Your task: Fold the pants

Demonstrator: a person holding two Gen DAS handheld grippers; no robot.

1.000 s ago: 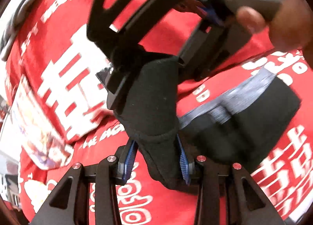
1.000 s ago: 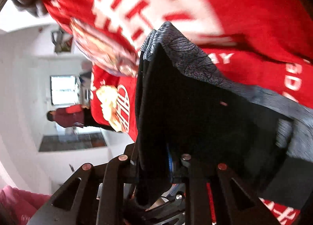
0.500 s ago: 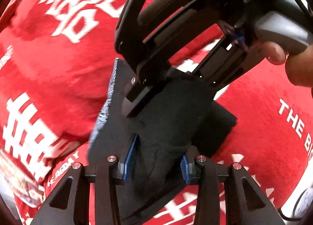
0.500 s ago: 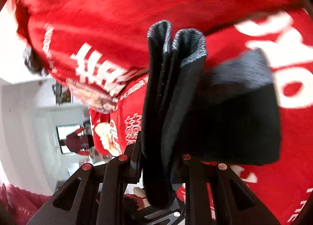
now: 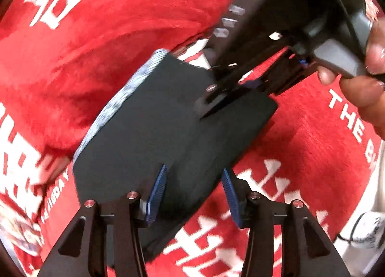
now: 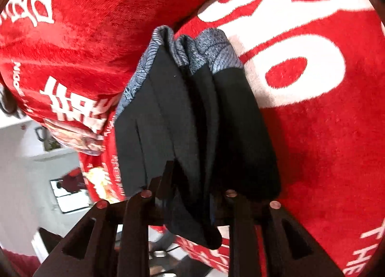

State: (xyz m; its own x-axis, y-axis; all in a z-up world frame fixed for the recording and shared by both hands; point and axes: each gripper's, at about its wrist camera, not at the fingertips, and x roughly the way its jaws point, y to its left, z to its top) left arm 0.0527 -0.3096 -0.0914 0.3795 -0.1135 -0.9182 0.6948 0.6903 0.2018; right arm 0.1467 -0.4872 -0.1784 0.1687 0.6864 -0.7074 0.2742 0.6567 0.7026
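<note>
Holding the dark folded pants (image 5: 168, 132) from two sides, the person works over a red blanket (image 5: 120, 43) with white letters. On the left, the left gripper (image 5: 193, 192) has its blue pads (image 5: 156, 192) set apart, with a thick fold of the pants lying between them; the pads seem to be only at the cloth, so whether they press it or not cannot be told for sure. On the right, the right gripper (image 6: 190, 200) has its jaws nearly together on a bunch of several layers, whose grey patterned waistband (image 6: 211, 48) points away from the camera.

The bundle appears thick and is probably slippery. If one gripper lets go too early, the layers may fan open and the fold may be lost. No container is visible in either view.
</note>
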